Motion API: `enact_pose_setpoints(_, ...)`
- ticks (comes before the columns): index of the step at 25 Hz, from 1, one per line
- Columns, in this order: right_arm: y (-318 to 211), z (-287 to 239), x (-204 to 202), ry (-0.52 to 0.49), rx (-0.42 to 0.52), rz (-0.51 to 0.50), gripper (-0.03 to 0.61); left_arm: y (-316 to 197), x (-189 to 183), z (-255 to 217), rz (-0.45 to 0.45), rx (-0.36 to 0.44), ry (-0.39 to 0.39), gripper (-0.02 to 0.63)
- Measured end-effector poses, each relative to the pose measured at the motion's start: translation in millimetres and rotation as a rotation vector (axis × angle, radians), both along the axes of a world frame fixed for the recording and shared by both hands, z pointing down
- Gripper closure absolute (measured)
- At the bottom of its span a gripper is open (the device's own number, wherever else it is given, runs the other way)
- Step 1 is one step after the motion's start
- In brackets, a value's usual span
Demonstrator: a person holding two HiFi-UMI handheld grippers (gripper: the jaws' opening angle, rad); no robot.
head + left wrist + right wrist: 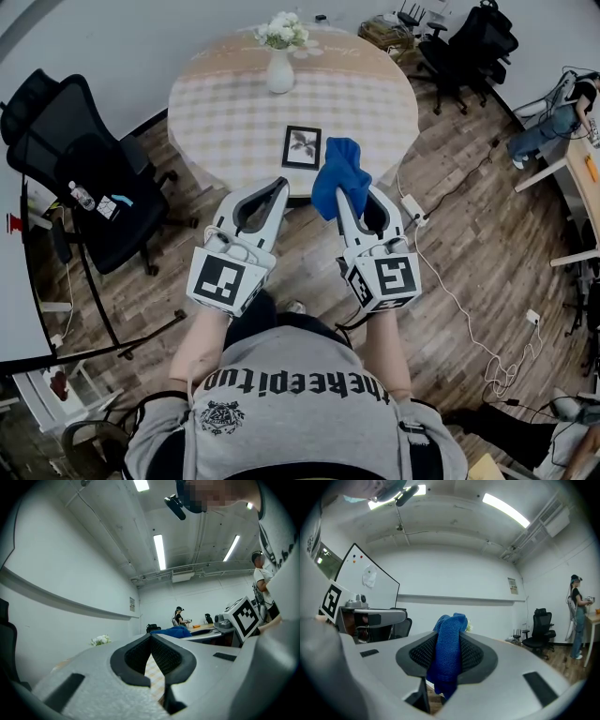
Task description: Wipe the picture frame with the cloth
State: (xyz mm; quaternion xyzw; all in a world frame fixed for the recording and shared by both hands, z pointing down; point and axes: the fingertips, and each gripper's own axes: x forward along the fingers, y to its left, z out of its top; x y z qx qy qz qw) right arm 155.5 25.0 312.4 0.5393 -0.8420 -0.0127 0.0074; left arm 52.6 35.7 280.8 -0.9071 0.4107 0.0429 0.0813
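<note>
Wood-plank floor (pixel 309 253) underfoot, with a white power strip (pixel 412 204) and its cable trailing off to the right. Closest in, left gripper (pixel 281 185) with jaws pressed together on nothing, tips at the near rim of the round bench (pixel 234 122). Beside it, right gripper (pixel 354 192) with jaws clamped on a blue cloth (pixel 339 169), bunched above the tips and hanging below them in the right gripper view. Next, on the checked bench top, a black picture frame (pixel 302 147) lying flat, just left of the cloth; contact between the two not clear. Farther back, a white vase (pixel 279 71) of pale flowers (pixel 283 31) standing upright. Left of the bench, a black office chair (pixel 94 178). Beyond, at the far right, more black chairs (pixel 464 47) and a person (pixel 553 117) by a desk.
</note>
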Motion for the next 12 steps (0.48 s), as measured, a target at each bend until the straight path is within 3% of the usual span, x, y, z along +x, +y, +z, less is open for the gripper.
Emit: enact_pose_setpoints(12,-9.8,0.2,-1.4,-0.007,0.001,-0.011,0.457,-10.0,1.5,1.6,-0.007,-0.007,-0.002,0.597)
